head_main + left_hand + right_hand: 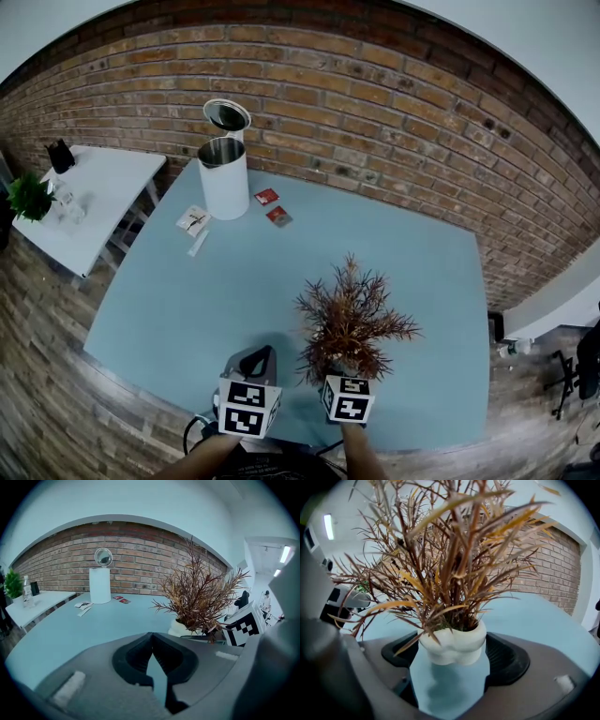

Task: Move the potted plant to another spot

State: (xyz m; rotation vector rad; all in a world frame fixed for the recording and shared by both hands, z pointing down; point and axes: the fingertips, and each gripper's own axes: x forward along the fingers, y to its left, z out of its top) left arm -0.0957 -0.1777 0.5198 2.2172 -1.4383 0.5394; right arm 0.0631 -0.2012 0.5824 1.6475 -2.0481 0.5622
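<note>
The potted plant (352, 314), dry reddish-brown sprigs in a small white pot (452, 644), stands near the front of the light blue table (187, 300). My right gripper (345, 372) is just behind it, and its black pads (506, 658) press the pot's two sides. The pot rests on the tabletop. In the left gripper view the plant (199, 597) is off to the right, with the right gripper's marker cube (243, 625) beside it. My left gripper (258, 361) hovers left of the pot, jaws together with nothing between them (151, 641).
A white kettle (225, 178) with its lid up stands at the table's back left. Near it lie two red packets (273, 206) and a white card (193, 220). A white side table (89, 202) with a green plant (30, 195) is further left. A brick wall (375, 103) runs behind.
</note>
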